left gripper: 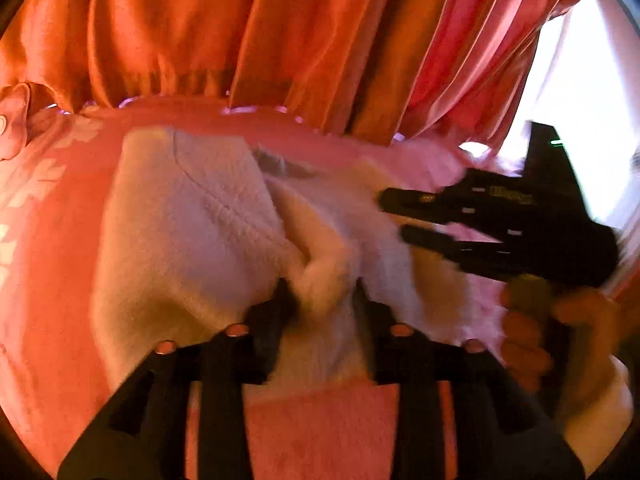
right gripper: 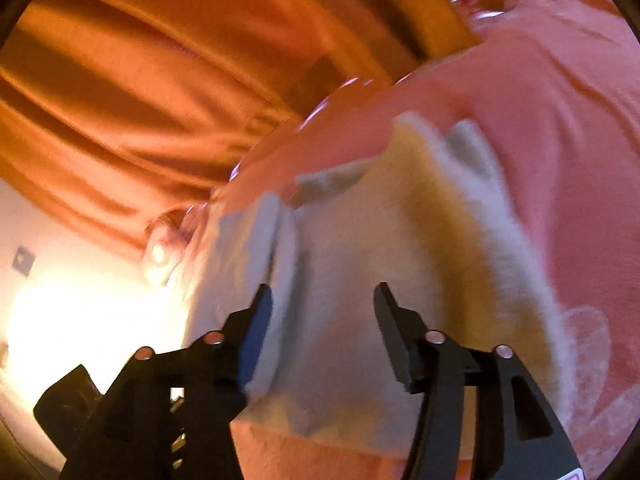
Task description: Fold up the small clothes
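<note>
A pale fleecy garment (left gripper: 188, 232) is seen spread over a surface covered in a pink cloth (left gripper: 60, 240) bearing a white printed pattern toward 9 o'clock in the left wrist view (whether a bed or a desk lies under the cloth cannot be told). Behind the surface, from 10 to 1 o'clock, the room is closed off by an orange curtain (left gripper: 240, 32) hanging in deep folds, and strong white light is admitted at 2 o'clock, where the curtain ends. In the right wrist view the same curtain (right gripper: 140, 80) fills the upper left, and a bright, washed-out wall with a small dark square on it is seen at 8 o'clock. The left claw (left gripper: 322, 296) is held partly spread, with a raised ridge of the garment standing between its fingers; whether the pads press on that ridge cannot be told through the blur. The right claw (right gripper: 322, 300) is spread wide over the garment (right gripper: 400, 260), a fold lying against its left, blue-padded finger (right gripper: 256, 332) and the other finger standing clear. It is gripped by a hand (left gripper: 560, 332) at 4 o'clock of the left view.
</note>
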The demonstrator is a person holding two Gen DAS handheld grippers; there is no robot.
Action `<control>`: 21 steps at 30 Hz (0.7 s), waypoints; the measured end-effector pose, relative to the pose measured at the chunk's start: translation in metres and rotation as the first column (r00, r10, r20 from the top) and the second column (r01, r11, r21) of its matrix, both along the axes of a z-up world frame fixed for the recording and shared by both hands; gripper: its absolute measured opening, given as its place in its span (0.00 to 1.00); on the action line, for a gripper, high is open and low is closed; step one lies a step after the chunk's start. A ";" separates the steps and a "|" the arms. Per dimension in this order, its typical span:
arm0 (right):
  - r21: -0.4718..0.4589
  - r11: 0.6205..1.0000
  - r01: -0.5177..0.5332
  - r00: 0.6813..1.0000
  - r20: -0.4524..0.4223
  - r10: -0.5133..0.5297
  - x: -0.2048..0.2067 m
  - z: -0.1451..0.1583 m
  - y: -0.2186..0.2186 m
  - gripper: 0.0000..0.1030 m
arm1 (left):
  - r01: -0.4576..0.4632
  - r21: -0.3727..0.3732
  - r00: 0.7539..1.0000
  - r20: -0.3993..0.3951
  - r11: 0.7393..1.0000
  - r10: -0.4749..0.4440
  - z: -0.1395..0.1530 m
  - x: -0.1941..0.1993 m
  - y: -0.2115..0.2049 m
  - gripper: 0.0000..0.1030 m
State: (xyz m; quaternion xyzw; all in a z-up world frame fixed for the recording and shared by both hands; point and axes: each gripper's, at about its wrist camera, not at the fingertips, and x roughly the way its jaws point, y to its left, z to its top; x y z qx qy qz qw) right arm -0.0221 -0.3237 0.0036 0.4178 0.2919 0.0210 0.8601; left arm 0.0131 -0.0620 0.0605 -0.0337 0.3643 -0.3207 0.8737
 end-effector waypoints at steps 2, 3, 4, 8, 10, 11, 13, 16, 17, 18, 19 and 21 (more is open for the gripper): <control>0.039 0.997 -0.065 0.998 0.012 0.064 0.013 0.005 0.008 0.70 | -0.029 0.024 0.999 0.023 0.999 0.028 0.005 -0.010 0.023 0.61; 0.068 0.993 -0.093 0.996 0.015 0.092 0.019 0.007 0.012 0.73 | -0.040 0.045 0.999 0.027 0.998 0.039 0.002 -0.014 0.022 0.63; 0.103 0.987 -0.127 0.992 0.013 0.127 0.028 0.007 0.016 0.73 | -0.054 0.079 0.998 0.021 0.995 0.052 -0.005 -0.014 0.029 0.63; 0.122 0.966 -0.227 0.966 -0.098 0.239 0.070 0.000 0.041 0.74 | -0.097 0.127 0.995 -0.026 0.987 0.101 -0.033 -0.006 0.043 0.63; 0.078 0.964 -0.255 0.951 -0.162 0.265 0.086 -0.007 0.058 0.75 | -0.115 0.163 0.993 0.018 0.980 0.114 -0.035 -0.006 0.041 0.63; 0.081 0.958 -0.276 0.943 -0.169 0.286 0.091 -0.009 0.065 0.74 | -0.119 0.175 0.993 0.039 0.977 0.114 -0.034 -0.008 0.042 0.64; 0.077 0.945 -0.317 0.931 -0.165 0.326 0.101 -0.010 0.080 0.59 | -0.112 0.189 0.993 0.060 0.976 0.103 -0.031 -0.009 0.038 0.66; -0.019 0.933 -0.360 0.925 -0.141 0.354 0.111 0.008 0.101 0.21 | -0.123 0.176 0.991 0.067 0.977 0.113 -0.025 -0.014 0.040 0.70; -0.034 0.937 -0.348 0.933 -0.113 0.343 0.109 0.015 0.100 0.20 | -0.132 0.173 0.990 0.063 0.976 0.123 -0.024 -0.012 0.042 0.70; -0.042 0.939 -0.340 0.939 -0.062 0.337 0.104 0.027 0.096 0.19 | -0.144 0.171 0.989 0.060 0.975 0.135 -0.024 -0.010 0.044 0.70; -0.049 0.945 -0.323 0.946 0.011 0.324 0.093 0.045 0.087 0.18 | -0.154 0.174 0.988 0.057 0.973 0.147 -0.024 -0.006 0.044 0.70; -0.066 0.959 -0.274 0.955 0.095 0.280 0.071 0.066 0.067 0.18 | -0.177 0.188 0.984 0.040 0.966 0.173 -0.027 0.004 0.044 0.70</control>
